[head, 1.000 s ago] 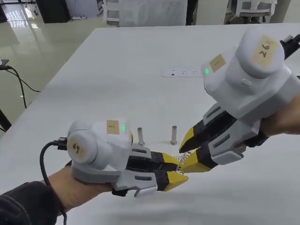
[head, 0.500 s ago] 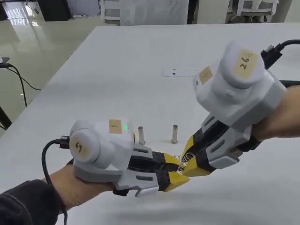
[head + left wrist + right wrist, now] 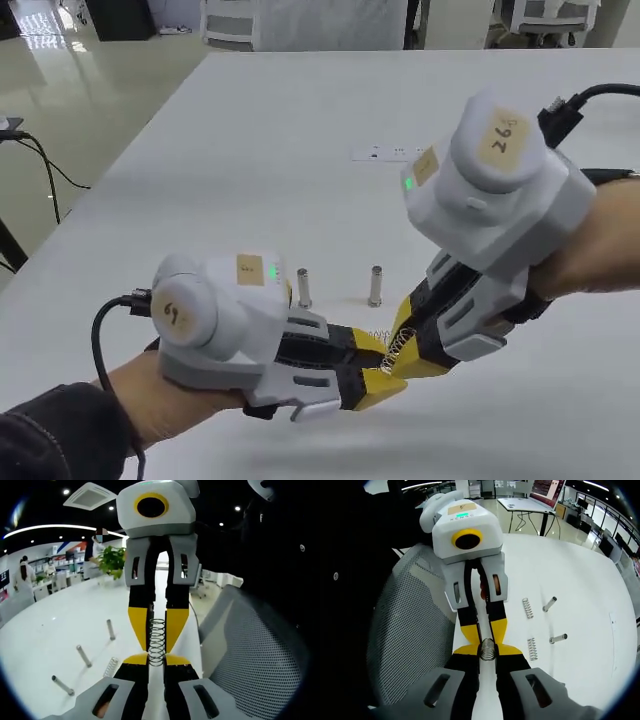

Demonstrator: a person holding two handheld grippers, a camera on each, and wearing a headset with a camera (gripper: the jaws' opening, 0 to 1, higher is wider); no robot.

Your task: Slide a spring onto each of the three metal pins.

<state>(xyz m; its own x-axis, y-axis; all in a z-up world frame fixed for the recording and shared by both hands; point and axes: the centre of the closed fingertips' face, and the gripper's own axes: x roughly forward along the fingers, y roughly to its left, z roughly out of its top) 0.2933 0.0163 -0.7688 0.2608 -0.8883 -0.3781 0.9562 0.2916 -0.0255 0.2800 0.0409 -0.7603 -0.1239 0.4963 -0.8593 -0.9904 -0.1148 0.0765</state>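
Observation:
A small steel spring (image 3: 396, 342) hangs over the white table (image 3: 250, 150) between the tips of both grippers. My left gripper (image 3: 386, 366) comes in from the lower left and pinches the spring's near end (image 3: 156, 657). My right gripper (image 3: 406, 348) reaches down from the upper right, its yellow fingertips (image 3: 136, 624) pressed on either side of the coil. Two upright metal pins (image 3: 304, 288) (image 3: 376, 286) stand just behind the grippers. In the left gripper view there are three pins (image 3: 110, 629) (image 3: 83, 655) (image 3: 62, 685) with a loose spring (image 3: 110, 666) beside them. Two loose springs (image 3: 527, 608) (image 3: 532, 648) lie by the pins (image 3: 549, 603) (image 3: 558, 638).
A white power strip (image 3: 395, 153) lies farther back on the table. A grey mesh chair (image 3: 250, 645) stands by the table's near edge. The table's left edge (image 3: 130, 140) drops to a shiny floor with a black cable (image 3: 45, 180). People stand in the background (image 3: 22, 577).
The right gripper has swung left and down, closer to the left gripper's tips, with the spring still in its jaws. The left gripper has hardly moved.

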